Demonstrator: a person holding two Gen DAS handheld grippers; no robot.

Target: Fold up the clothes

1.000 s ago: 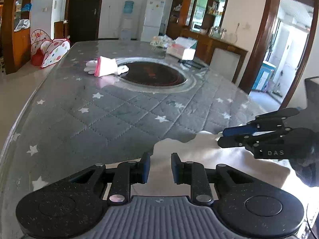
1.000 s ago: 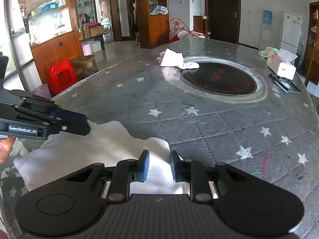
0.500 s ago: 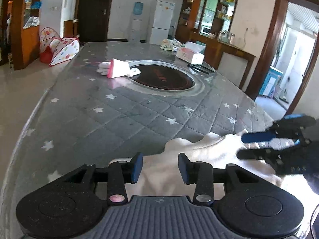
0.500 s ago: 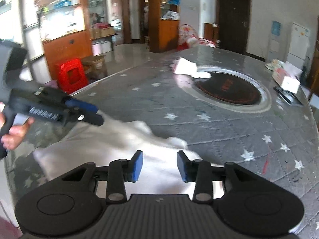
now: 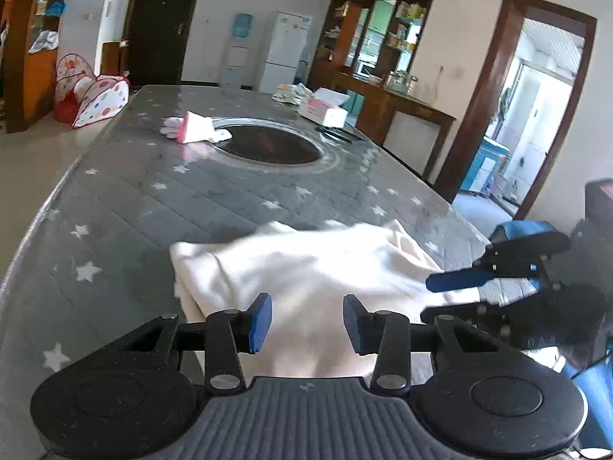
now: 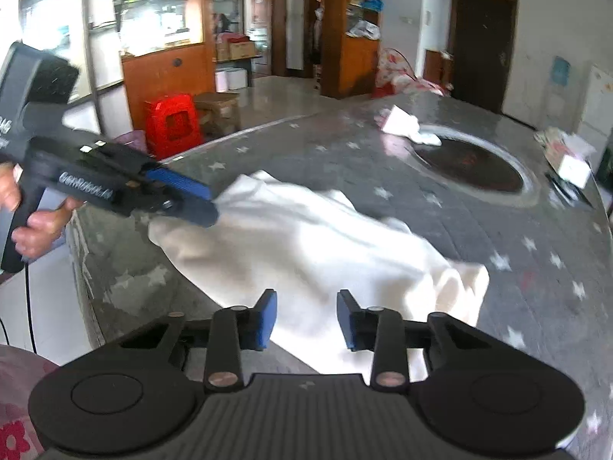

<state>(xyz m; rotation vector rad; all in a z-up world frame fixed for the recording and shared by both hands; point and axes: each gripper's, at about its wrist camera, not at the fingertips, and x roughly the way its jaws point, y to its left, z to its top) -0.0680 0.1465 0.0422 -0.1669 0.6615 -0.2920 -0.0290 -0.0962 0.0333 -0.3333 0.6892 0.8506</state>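
A white garment (image 5: pixel 306 268) lies folded and a bit rumpled on the near end of the grey star-patterned table (image 5: pixel 153 191); it also shows in the right wrist view (image 6: pixel 325 253). My left gripper (image 5: pixel 306 324) is open and empty, raised just above the garment's near edge. It shows from the side in the right wrist view (image 6: pixel 191 199), by the garment's left corner. My right gripper (image 6: pixel 306 320) is open and empty over the garment's near edge. It shows in the left wrist view (image 5: pixel 440 295) at the garment's right end.
A pink and white cloth (image 5: pixel 195 130) lies by the round dark inset (image 5: pixel 268 145) in the table's middle. A tissue box (image 5: pixel 322 113) and other items sit at the far end. A red stool (image 6: pixel 172 122) stands on the floor to the left of the table.
Both grippers have opened, let go of the garment and pulled back and up. The garment now lies flatter on the table.
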